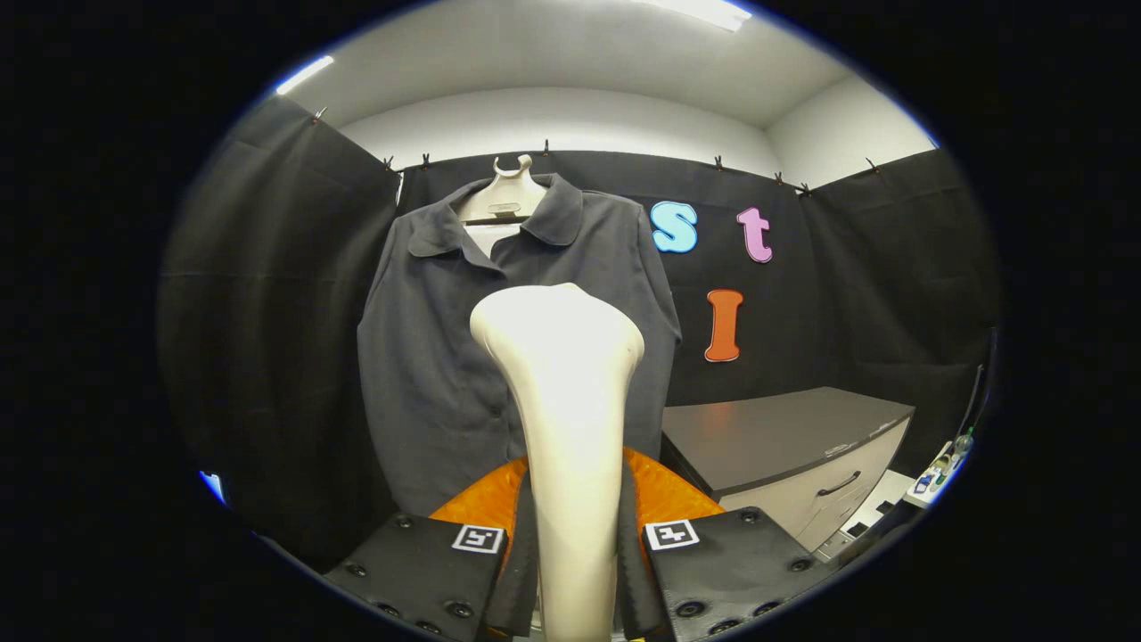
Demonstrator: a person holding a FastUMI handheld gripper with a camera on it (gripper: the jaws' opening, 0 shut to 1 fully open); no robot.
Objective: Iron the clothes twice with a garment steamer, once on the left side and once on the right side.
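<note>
The gripper [575,571] is clenched on the garment steamer [562,428]: both fingers press against the sides of its handle, one at each flank, leaving only the handle's width between them. Each finger carries a flat plate studded with round screw heads and a small square marker [670,533] near its inner corner. The steamer stands upright between the fingers, its smooth, glossy cream plastic body narrow at the grip and flaring to a rounded, wedge-shaped head at 12 o'clock from the fingertips. Its lower end is cut off below the fingers, and its steam face points away, so it cannot be made out. An orange ribbed part [664,495] shows just behind the handle, partly hidden by it.

Beyond the steamer head hangs the shirt [428,357], dark grey, matte, soft woven cloth with a turned-down collar and a button placket, short or no sleeves. It hangs on a pale, broad-shouldered hanger [506,194] whose hook sits at 12 o'clock above the collar. The steamer head covers the shirt's middle-right chest; whether it touches the cloth cannot be told. The shirt's hem is hidden behind the fingers.

At 3 o'clock from the steamer stands a cabinet [784,437] with a flat dark top and a pale drawer front bearing a curved handle. Small bottles [945,464] farther at 3 o'clock are too blurred to identify.
</note>
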